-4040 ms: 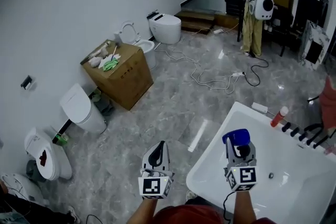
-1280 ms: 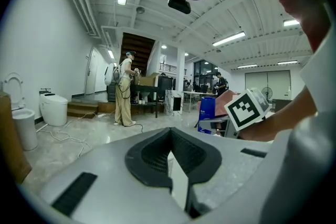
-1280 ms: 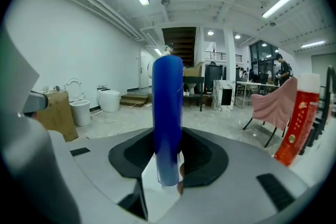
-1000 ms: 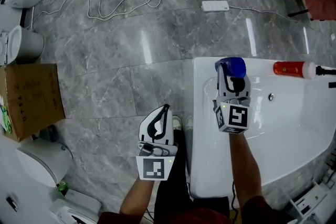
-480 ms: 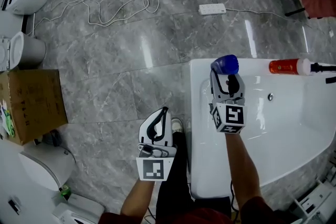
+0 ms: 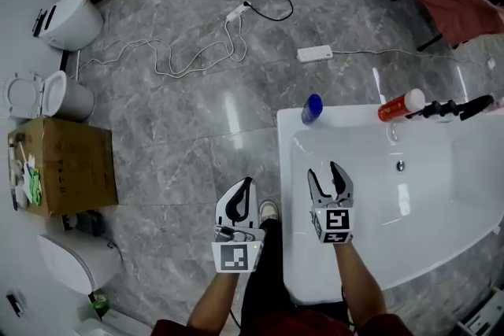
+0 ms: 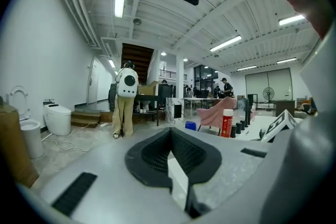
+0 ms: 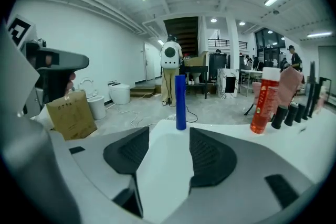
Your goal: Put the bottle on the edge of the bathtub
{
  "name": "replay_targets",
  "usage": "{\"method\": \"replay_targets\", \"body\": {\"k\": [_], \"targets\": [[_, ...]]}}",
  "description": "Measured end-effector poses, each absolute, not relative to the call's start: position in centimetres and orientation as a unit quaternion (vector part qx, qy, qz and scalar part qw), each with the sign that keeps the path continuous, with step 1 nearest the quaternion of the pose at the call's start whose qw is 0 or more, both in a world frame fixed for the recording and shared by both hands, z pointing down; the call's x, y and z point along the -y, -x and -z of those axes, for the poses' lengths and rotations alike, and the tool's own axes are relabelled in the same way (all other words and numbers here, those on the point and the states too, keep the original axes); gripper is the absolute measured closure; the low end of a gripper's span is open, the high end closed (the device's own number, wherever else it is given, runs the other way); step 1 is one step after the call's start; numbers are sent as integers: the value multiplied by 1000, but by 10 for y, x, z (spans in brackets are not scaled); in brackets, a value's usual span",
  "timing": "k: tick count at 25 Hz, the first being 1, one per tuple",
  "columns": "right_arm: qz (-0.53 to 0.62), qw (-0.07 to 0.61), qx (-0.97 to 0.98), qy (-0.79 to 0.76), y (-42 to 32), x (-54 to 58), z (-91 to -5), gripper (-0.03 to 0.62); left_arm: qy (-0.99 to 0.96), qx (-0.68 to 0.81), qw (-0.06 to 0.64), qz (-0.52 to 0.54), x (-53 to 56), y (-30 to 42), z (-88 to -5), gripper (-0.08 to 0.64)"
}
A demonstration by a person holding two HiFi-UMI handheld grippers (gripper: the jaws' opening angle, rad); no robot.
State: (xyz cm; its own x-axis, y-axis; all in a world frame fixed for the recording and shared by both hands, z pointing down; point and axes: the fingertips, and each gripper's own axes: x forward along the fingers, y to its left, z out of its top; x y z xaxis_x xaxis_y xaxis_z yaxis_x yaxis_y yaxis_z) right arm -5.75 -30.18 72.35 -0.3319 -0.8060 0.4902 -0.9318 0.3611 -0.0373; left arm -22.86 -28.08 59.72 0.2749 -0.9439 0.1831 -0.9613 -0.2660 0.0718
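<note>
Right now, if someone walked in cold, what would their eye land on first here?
The big white bathtub at lower right, with a blue bottle upright on its far corner edge and a red bottle farther along that rim. Over the tub the right gripper is empty, its jaws having just been opening, clear of the blue bottle.

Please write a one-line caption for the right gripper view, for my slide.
Right tongs, just opened and empty, face the tall blue cylindrical bottle standing upright on the white bathtub edge.
</note>
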Motion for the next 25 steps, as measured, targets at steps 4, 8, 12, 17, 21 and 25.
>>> {"method": "replay_targets", "body": {"k": [4, 8, 12, 17, 21, 25], "targets": [[-163, 182, 803, -544, 24, 232, -677, 357, -790, 606, 83, -50, 225, 211, -565, 554], [-148, 160, 812, -541, -7, 178, -623, 357, -780, 620, 78, -49, 168, 194, -530, 554], [-119, 126, 827, -535, -34, 133, -564, 357, -773, 630, 56, -51, 109, 176, -491, 554], [-70, 93, 845, -522, -61, 96, -485, 357, -742, 668, 47, -40, 48, 169, -445, 554], [-37, 86, 855, -511, -78, 72, -425, 357, -723, 689, 29, -39, 5, 169, -404, 554], [2, 57, 863, -502, -85, 58, -366, 357, -719, 695, 8, -28, -20, 169, -362, 554]]}}
